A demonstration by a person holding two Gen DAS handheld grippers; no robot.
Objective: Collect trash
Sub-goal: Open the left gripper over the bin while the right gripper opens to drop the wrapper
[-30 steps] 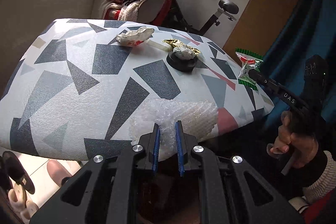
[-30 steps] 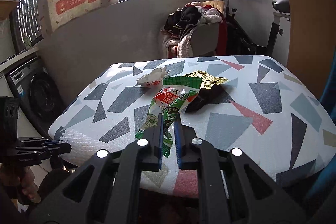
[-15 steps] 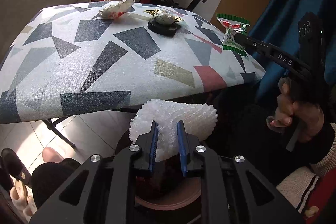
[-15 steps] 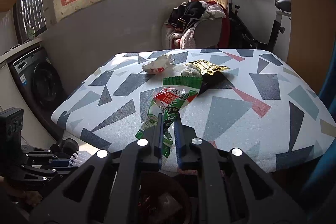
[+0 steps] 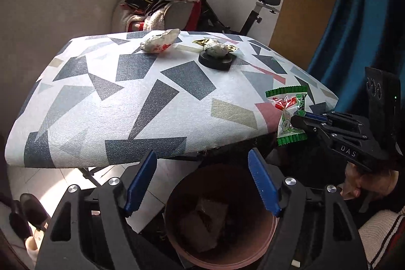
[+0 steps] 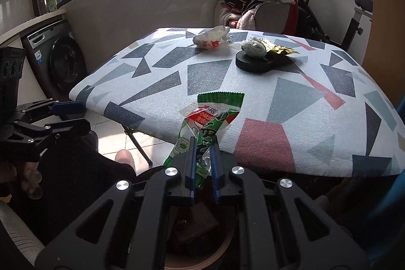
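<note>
The right gripper [image 6: 203,161] is pinching the green snack wrapper [image 6: 211,123] near the brown trash bin [image 5: 272,229] while the left gripper [image 5: 201,184] is opening wide with nothing inside, so the light wrapper could be missing the bin.

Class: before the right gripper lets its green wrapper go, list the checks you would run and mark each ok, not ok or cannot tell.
1. Right gripper shut on green wrapper: ok.
2. Bin open, with room: ok.
3. Wrapper directly above bin: cannot tell.
4. Left gripper jaws opening, nothing between them: ok.
5. Left gripper clear of the drop path: cannot tell.
6. Table fully cleared: not ok; crumpled paper and wad on black disc remain.
</note>
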